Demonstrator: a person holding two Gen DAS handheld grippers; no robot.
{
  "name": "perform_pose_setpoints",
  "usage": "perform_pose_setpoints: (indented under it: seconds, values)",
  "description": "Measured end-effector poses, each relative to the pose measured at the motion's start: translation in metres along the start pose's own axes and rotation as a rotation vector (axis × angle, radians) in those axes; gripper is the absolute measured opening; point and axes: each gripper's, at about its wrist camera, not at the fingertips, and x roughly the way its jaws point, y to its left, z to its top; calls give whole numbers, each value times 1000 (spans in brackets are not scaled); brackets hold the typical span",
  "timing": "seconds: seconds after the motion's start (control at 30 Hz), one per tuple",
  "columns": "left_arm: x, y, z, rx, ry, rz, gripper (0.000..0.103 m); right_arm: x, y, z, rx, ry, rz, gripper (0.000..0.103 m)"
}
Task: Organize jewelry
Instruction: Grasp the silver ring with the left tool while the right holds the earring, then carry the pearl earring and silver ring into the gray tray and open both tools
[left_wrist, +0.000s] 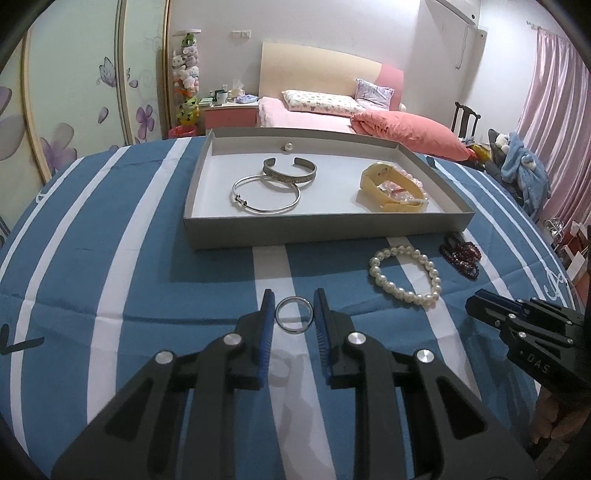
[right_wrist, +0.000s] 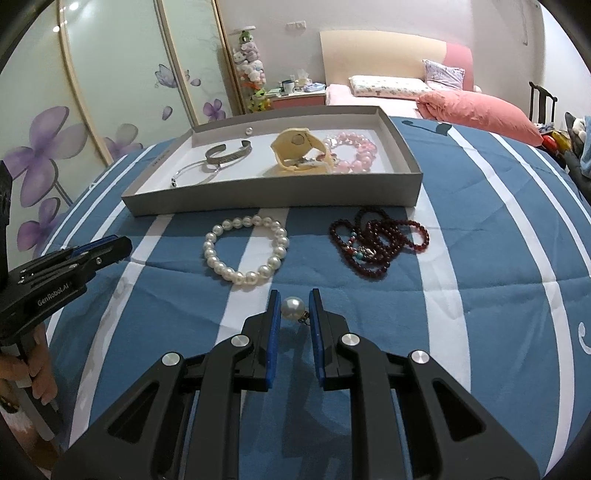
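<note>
Two pieces were clamped clear of the striped bed cover (left_wrist: 110, 258), at six o'clock from the tray (left_wrist: 325, 232): left tool (left_wrist: 294, 308) pinching a stiff, slippery ring (left_wrist: 294, 315) across its rim, right tool (right_wrist: 293, 308) gripping a light, smooth pearl earring (right_wrist: 293, 308) across its bead.

pink bed (left_wrist: 314, 110), floral wardrobe (left_wrist: 74, 92), pink curtain (left_wrist: 554, 110)

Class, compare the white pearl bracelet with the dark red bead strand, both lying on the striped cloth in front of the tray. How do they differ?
The white pearl bracelet has large, glossy white beads; the dark red bead strand has much smaller, dark beads with a few turquoise and silver ones. The pearl bracelet lies as one open loop; the red strand is heaped in several overlapping loops. Both rest on the striped cloth, outside the tray.
</note>
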Motion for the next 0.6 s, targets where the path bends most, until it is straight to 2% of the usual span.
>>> perform_pose_setpoints:
  seconds: [0.2, 0.6]
  values:
    - [-8, -1, 3, 0, -43, 8, 22, -10, 0, 4, -4, -53, 0, 16]
    - [-40, -8, 9, 14, -224, 19, 22, -37, 6, 20, -16, -229, 22, 16]
